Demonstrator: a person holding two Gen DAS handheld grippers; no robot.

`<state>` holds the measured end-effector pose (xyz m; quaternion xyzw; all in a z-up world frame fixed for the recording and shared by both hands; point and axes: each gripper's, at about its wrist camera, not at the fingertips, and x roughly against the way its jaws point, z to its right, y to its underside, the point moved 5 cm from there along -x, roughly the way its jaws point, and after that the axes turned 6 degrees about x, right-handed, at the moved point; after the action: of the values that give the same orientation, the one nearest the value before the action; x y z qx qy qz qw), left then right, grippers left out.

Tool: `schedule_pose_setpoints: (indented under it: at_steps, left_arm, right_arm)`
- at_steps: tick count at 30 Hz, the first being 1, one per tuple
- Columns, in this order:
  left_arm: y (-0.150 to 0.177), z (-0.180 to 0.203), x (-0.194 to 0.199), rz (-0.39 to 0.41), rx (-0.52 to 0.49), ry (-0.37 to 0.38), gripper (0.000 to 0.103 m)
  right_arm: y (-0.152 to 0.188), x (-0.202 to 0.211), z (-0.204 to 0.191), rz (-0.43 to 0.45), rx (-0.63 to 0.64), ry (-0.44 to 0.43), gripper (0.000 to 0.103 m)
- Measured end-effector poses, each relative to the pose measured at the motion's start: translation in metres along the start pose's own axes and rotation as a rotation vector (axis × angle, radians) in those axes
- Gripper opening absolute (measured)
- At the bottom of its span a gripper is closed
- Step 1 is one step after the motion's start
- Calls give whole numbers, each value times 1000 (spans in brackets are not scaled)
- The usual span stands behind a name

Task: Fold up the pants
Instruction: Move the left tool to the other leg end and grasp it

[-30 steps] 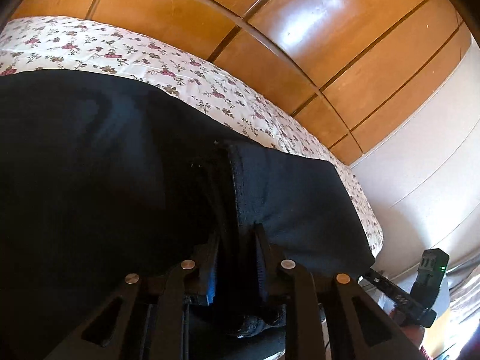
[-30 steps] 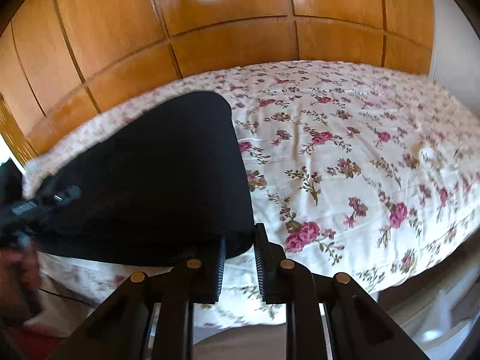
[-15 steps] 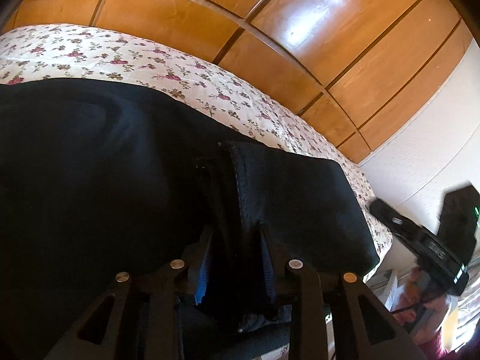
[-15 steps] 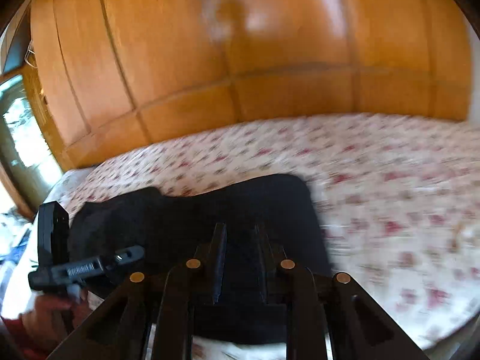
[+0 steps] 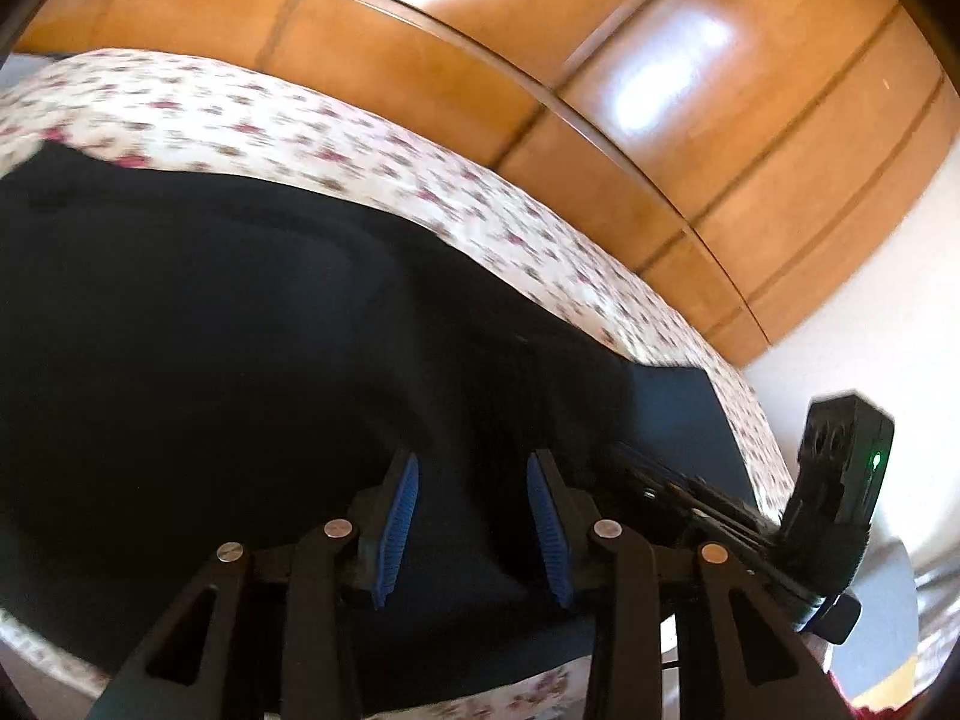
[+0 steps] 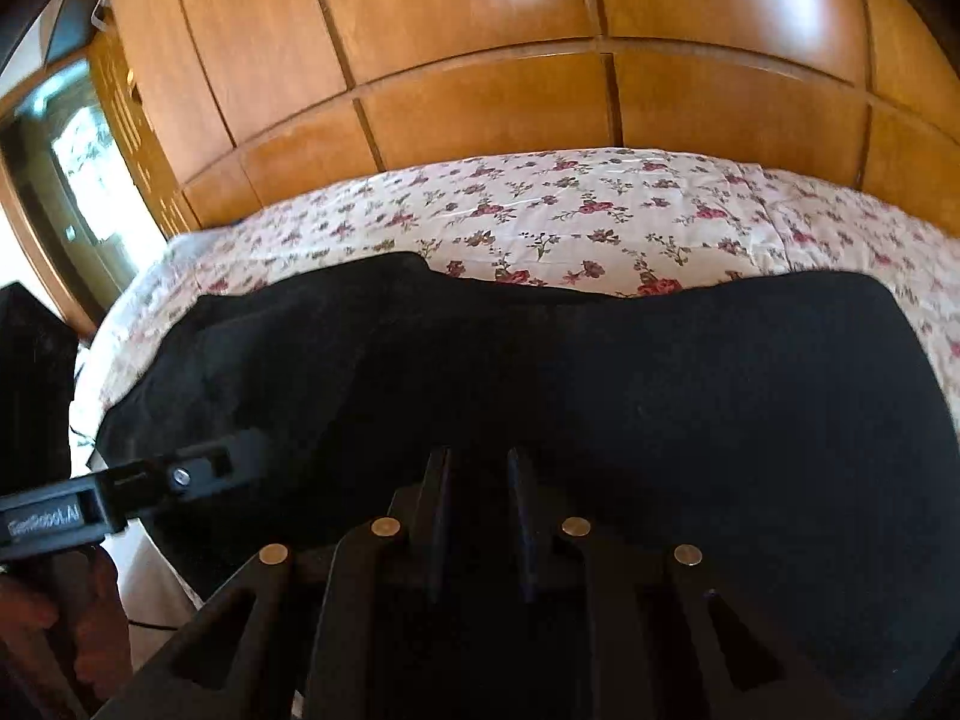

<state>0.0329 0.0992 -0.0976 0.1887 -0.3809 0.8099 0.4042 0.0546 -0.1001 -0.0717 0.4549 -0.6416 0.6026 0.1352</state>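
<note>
Left wrist view
- Pants (image 5: 210, 372): black, spread flat on the floral bed (image 5: 336, 138); they fill the lower left and run off right toward the bed's far corner.
- Left gripper (image 5: 471, 516): jaws opening, blue pads (image 5: 396, 516) parted; dark cloth lies under and between them, but the pads do not press on it. Nothing held.
- Fold: a raised ridge of cloth runs up and away from just ahead of the tips; a doubled layer sits right of it.
- Right gripper (image 5: 690, 492): comes in from the right edge, low over the same cloth, near the left one.

Right wrist view
- Pants (image 6: 690, 396): long axis lies across the frame, left to right, near the front bed edge; waist or hem end cannot be told apart.
- Right gripper (image 6: 480, 516): jaws narrow, a slim gap between them. Black on black; I cannot tell whether cloth is pinched.
- Left gripper (image 6: 240, 456): reaches in from the left, tip over the left end of the pants.
- Wardrobe (image 6: 480, 60): wood panels behind the bed.

Bearing for next move
- Judgement: each gripper sits over its own end of the near edge; the cloth lies ahead of and below both, so the coming fold likely runs along the long axis.
</note>
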Motion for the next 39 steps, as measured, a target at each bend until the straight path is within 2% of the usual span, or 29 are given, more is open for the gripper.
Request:
schedule_pose_setpoints:
  at_steps: [6, 13, 15, 17, 18, 22, 25, 34, 36, 37, 38, 39]
  left_arm:
    - [-8, -46, 53, 149, 154, -84, 38]
    - [-3, -104, 134, 385, 384, -206, 39]
    - [6, -124, 154, 450, 478, -245, 43]
    - [16, -139, 167, 497, 538, -295, 57]
    - [21, -146, 170, 514, 566, -313, 59]
    - [27, -169, 160, 443, 623, -309, 59]
    - [24, -172, 143, 390, 637, -232, 59]
    - [22, -180, 140, 421, 663, -180, 59]
    - [17, -179, 142, 432, 662, -164, 46]
    - [15, -177, 142, 430, 654, -170, 33]
    - [12, -176, 140, 423, 641, -182, 26]
    - [10, -175, 138, 420, 628, -182, 26]
  right_arm:
    - [4, 4, -1, 32, 2, 8, 20]
    - [6, 6, -1, 46, -2, 11, 20]
    - [6, 6, 0, 44, -8, 7, 20]
    - [6, 6, 0, 44, -7, 9, 20]
    - [6, 6, 0, 45, -6, 10, 20]
    - [6, 6, -1, 46, -1, 20, 20]
    - [6, 6, -1, 47, -10, 18, 20]
    - [7, 7, 0, 58, -17, 21, 20]
    - [7, 7, 0, 62, -15, 24, 20]
    - [8, 7, -1, 63, -13, 26, 20]
    - [8, 8, -1, 64, -11, 27, 20]
    - [8, 8, -1, 64, -11, 28, 20]
